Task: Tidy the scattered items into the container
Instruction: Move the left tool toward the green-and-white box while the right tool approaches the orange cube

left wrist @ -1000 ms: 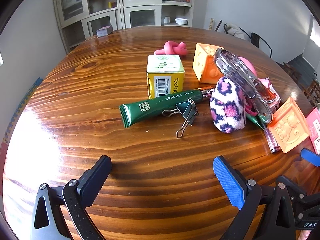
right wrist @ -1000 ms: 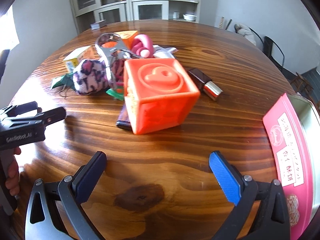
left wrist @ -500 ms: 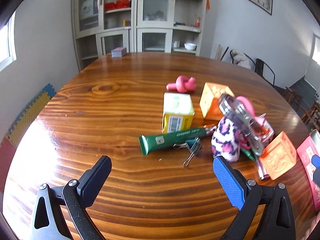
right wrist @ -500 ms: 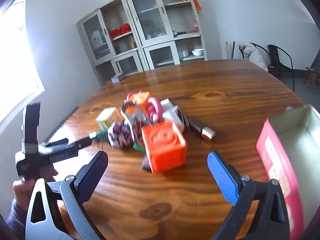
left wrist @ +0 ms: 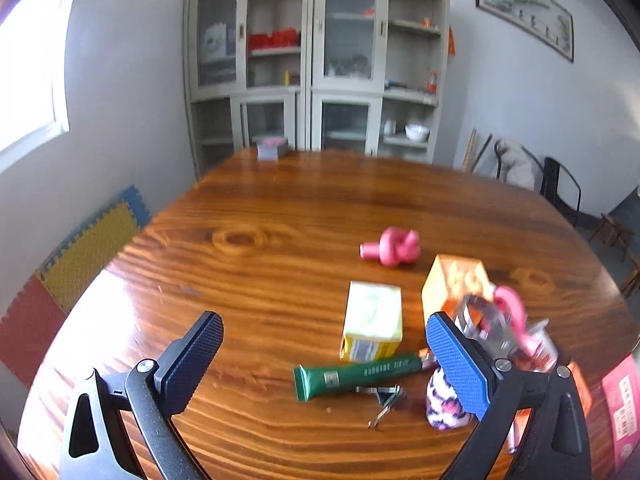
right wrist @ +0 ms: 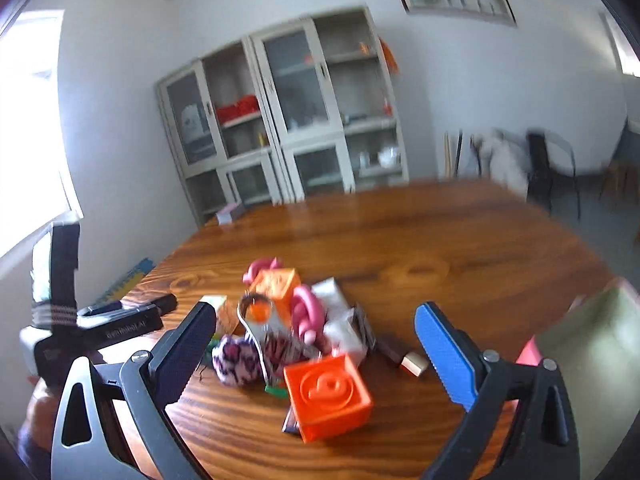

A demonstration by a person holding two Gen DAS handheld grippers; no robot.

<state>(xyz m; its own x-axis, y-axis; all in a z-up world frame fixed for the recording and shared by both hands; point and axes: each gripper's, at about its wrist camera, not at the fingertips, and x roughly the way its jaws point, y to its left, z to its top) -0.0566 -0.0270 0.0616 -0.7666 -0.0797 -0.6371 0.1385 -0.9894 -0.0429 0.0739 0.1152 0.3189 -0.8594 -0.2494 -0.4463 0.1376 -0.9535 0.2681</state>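
Scattered items lie on the round wooden table [left wrist: 280, 216]: a green tube [left wrist: 356, 375], a yellow-green carton [left wrist: 373, 321], a binder clip [left wrist: 386, 398], a pink knot toy [left wrist: 394, 247], an orange cube [left wrist: 454, 280] and a leopard-print pouch [left wrist: 440, 408]. In the right wrist view an orange block [right wrist: 326, 394] sits nearest, in front of the pile. The pink container [right wrist: 588, 328] stands at the right edge. My left gripper [left wrist: 324, 360] is open and empty, raised above the table. My right gripper [right wrist: 316, 348] is open and empty, also raised.
A glass-door cabinet [left wrist: 316, 68] stands behind the table. A small grey box [left wrist: 272, 148] sits at the table's far edge. Chairs [left wrist: 560, 188] stand at the right. Foam mats [left wrist: 80, 252] cover the floor at the left.
Both grippers have lifted and drawn back from the table, so the items look smaller and lower in view. Both stay open and empty.
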